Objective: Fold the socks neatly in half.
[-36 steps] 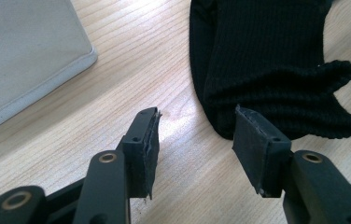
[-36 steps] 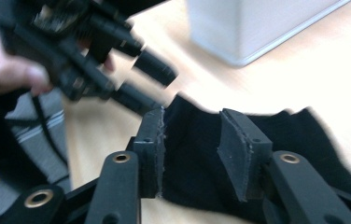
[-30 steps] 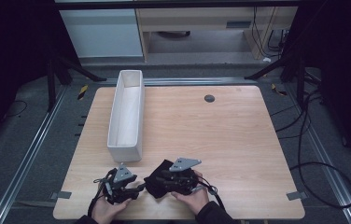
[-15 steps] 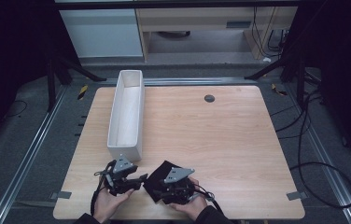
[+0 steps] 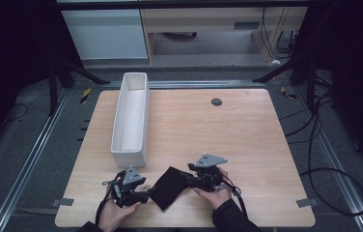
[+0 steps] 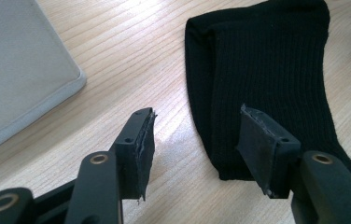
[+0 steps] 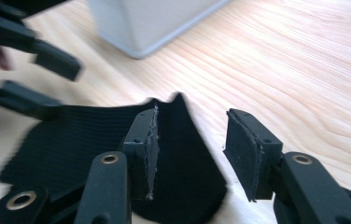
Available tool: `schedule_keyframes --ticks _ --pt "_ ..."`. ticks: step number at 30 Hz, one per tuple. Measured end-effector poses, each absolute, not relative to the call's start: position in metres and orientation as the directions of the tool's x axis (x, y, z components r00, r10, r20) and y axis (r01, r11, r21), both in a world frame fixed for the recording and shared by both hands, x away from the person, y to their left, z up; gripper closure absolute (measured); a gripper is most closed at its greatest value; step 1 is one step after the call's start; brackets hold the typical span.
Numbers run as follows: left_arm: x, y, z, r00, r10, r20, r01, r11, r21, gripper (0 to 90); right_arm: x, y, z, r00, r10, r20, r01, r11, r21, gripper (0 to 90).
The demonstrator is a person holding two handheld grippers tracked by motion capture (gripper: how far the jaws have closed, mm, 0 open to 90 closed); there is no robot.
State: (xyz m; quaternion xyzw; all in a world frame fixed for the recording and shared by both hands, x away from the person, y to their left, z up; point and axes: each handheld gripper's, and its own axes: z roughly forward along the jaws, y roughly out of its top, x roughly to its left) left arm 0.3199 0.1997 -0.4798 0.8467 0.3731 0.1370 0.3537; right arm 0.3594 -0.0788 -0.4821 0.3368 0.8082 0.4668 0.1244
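A black ribbed sock (image 5: 169, 187) lies folded flat on the wooden table (image 5: 228, 130), near its front edge, between the two grippers. My left gripper (image 5: 146, 195) points at the sock's left end; its jaws have just been opening and stand open, one pad (image 6: 257, 140) above the sock's (image 6: 267, 70) edge without pressing it. My right gripper (image 5: 190, 180) sits at the sock's right corner. Its jaws have just been opening too and are open (image 7: 190, 122), with the sock's (image 7: 71, 149) corner lying loose under one pad (image 7: 144, 144).
A long white bin (image 5: 132, 116) stands on the table's left half, its near end just behind the left gripper; its corner (image 6: 19, 70) shows beside that gripper's jaws. A small dark round disc (image 5: 216, 101) lies at the back. In the right gripper view the left gripper's jaws (image 7: 47, 60) show, blurred.
The right gripper first shifted left over the bunched sock, then drew back to the right. The sock now lies spread flat between the grippers. The left hand barely moved.
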Motion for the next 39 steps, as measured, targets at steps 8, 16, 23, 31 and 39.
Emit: schedule_keyframes --ticks 8,16,23,31,39 --pt "0.315 0.198 -0.481 0.696 0.718 -0.004 0.517 -0.497 0.697 44.6 0.370 -0.078 -0.500 -0.725 0.679 0.119 0.482 0.376 0.792 52.5" --pt "0.313 0.200 -0.479 0.700 0.714 -0.015 0.516 -0.492 0.701 44.7 0.370 -0.074 -0.509 -0.730 0.667 0.149 0.511 0.388 0.767 61.2" --pt "0.306 0.209 -0.476 0.710 0.703 -0.043 0.517 -0.480 0.709 44.5 0.369 -0.072 -0.509 -0.729 0.663 0.173 0.525 0.379 0.762 75.1" --pt "0.305 0.202 -0.481 0.735 0.677 -0.041 0.510 -0.511 0.692 44.4 0.370 -0.073 -0.505 -0.721 0.672 0.172 0.522 0.363 0.772 83.0" --pt "0.311 0.192 -0.484 0.737 0.675 -0.025 0.507 -0.528 0.681 44.6 0.372 -0.076 -0.494 -0.722 0.676 0.147 0.487 0.345 0.802 83.4"
